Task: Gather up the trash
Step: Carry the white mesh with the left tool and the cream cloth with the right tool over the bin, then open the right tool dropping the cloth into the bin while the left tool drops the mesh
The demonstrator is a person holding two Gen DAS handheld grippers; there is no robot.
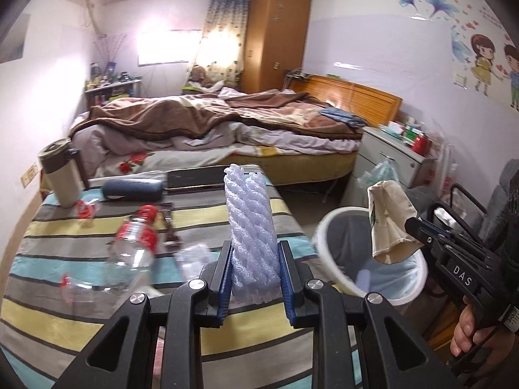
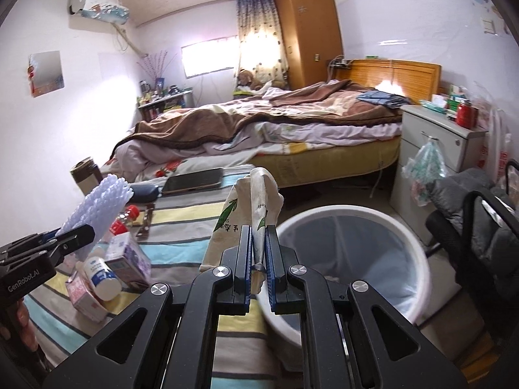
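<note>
Over the near right edge of the striped tabletop, we hold two pieces of trash, one in each hand-held gripper. The right hand-held gripper is nearly closed, its jaws pinching the lower end of a crumpled paper bag whose long axis runs up and away from us. The left hand-held gripper is part-closed on a white foam net sleeve, which stands upright between the jaws.

The white bin with its pale liner sits on the floor just right of the tabletop. From the right wrist view the bin lies immediately right of and below the paper bag; in the left wrist view the bag hangs over the bin's far rim. We judge the right hand nearer: a short shift right should let it release. The left hand must travel right across the tabletop edge.

A clear plastic bottle, small cartons and a white pill bottle lie on the tabletop, uncollected.
</note>
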